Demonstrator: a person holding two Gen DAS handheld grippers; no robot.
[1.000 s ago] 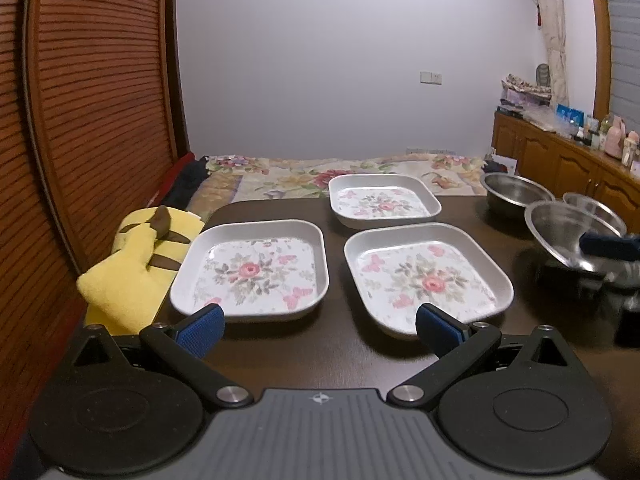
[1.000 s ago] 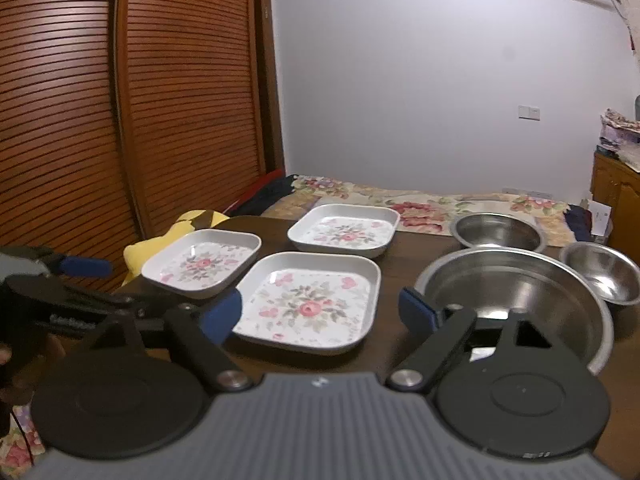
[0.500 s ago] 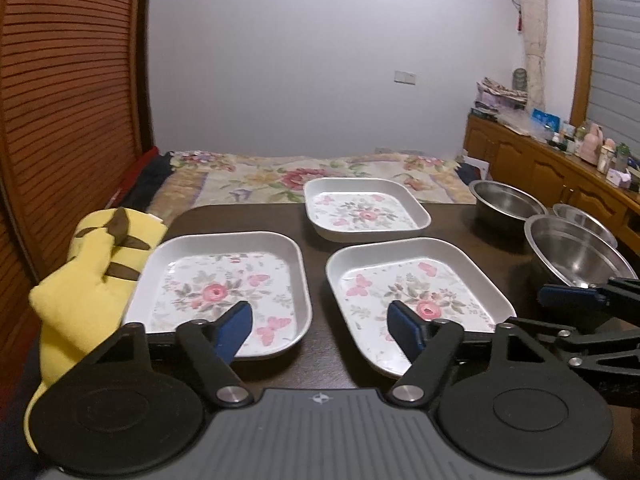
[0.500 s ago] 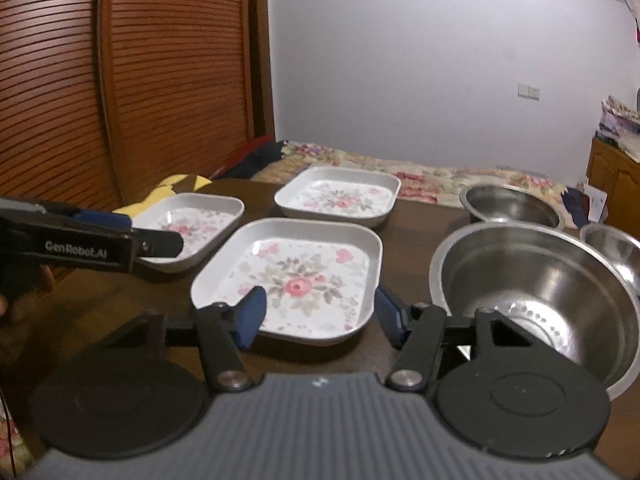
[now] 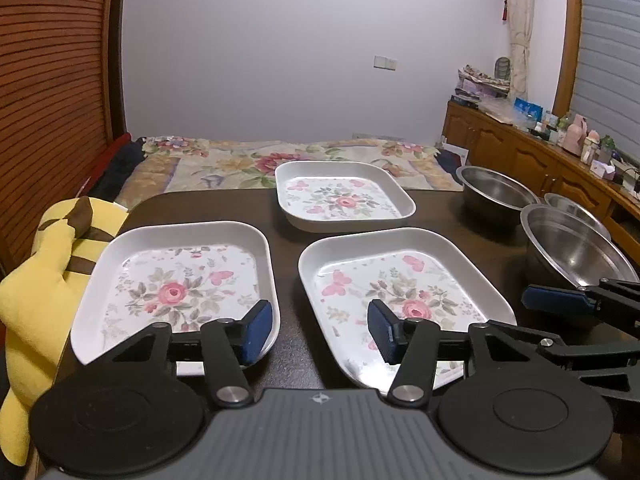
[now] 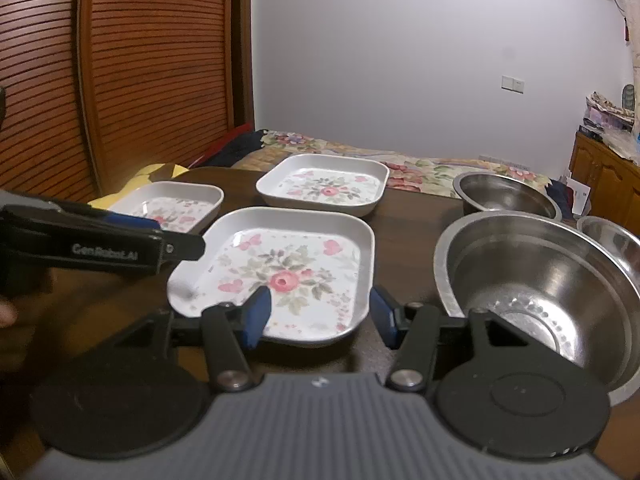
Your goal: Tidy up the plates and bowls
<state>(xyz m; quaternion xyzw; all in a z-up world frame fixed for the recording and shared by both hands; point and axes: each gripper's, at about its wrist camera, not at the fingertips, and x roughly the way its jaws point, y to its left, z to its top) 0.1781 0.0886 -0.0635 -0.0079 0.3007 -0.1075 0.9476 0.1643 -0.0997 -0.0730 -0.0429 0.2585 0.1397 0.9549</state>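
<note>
Approach step, nothing gripped. Left gripper and right gripper hover at the desk's near edge, fingers closing, half-narrow, empty. Three plates mid-desk, bowls along right edge. Next probably: pinch a plate rim, stack.

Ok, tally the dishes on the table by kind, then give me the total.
Floral plates: 3 (near left, near middle, far)
Steel bowls: 3 (large, far, small at right)
Total: 6
</note>
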